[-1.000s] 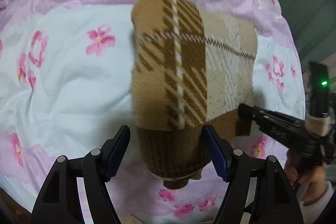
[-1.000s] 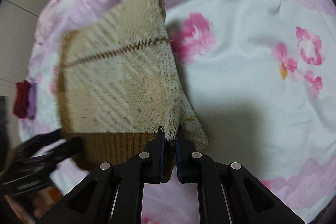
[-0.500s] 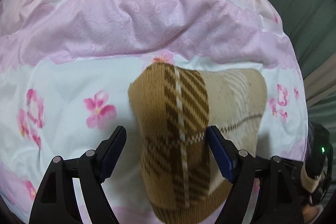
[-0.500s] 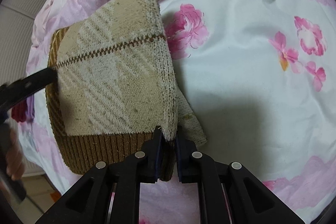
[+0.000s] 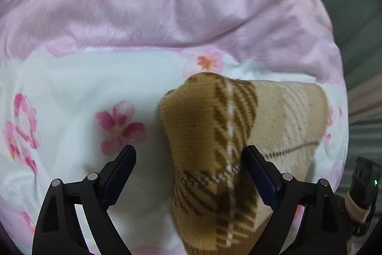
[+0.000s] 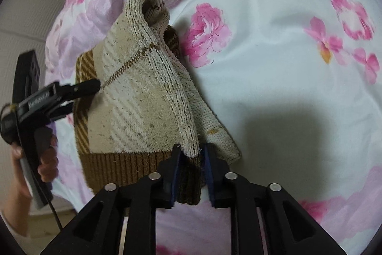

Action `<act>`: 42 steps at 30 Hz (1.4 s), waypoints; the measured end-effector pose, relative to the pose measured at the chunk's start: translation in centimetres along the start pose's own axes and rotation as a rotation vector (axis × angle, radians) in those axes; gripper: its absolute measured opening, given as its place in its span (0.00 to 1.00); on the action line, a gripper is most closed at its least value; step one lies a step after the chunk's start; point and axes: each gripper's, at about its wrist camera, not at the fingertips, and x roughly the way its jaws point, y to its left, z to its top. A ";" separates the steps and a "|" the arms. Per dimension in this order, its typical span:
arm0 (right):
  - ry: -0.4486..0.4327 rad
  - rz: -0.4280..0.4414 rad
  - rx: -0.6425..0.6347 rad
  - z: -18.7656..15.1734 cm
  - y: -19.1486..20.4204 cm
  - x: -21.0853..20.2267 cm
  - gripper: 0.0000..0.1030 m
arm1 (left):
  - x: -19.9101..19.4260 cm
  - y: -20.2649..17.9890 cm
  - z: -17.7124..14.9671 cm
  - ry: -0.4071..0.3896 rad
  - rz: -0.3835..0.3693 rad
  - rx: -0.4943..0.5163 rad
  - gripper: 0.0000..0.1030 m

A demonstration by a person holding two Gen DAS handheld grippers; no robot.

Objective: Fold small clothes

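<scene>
sweater (image 5: 214, 140) between opening left gripper (image 5: 188, 159) fingers | on bedsheet (image 5: 71, 87)

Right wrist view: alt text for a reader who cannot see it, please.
A folded brown-and-cream plaid knit garment lies on a pink floral bedsheet; the right tool is opening around its ribbed corner. The left tool reaches in from the left.
</scene>
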 end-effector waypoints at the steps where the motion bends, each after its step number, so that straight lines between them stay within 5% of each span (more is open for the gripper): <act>1: -0.010 0.010 0.014 -0.2 -0.1 -0.2 0.30 | -0.2 0.0 0.0 0.006 -0.010 0.007 0.89; 3: -0.026 0.002 0.019 -0.6 0.0 -0.4 0.38 | -0.5 -0.1 -0.2 0.016 -0.020 0.020 0.89; 7: -0.055 -0.084 0.033 -1.9 0.4 -1.4 0.70 | -1.6 -0.5 -0.6 -0.003 0.001 0.065 0.89; 11: -0.111 -0.117 0.042 -2.5 -0.2 -2.3 0.76 | -1.3 -1.0 -0.6 -0.005 0.008 0.111 0.89; 24: 0.037 0.263 0.226 -2.1 -4.4 4.3 0.77 | 3.0 1.5 1.1 0.067 -0.133 0.034 0.84; 29: 0.022 0.260 0.233 -1.4 -4.2 5.0 0.83 | 4.5 1.8 1.7 0.095 -0.201 -0.046 0.69; 33: -0.018 0.244 0.290 -1.6 -4.7 4.4 0.80 | 3.6 1.3 1.5 0.089 -0.157 -0.033 0.53; 37: -0.050 0.219 0.279 -2.7 -4.2 2.6 0.61 | 0.9 0.1 0.4 0.046 -0.145 0.008 0.40; 42: -0.090 0.188 0.238 -4.4 -3.2 -1.0 0.48 | -3.8 -0.8 -1.8 -0.039 -0.135 0.037 0.37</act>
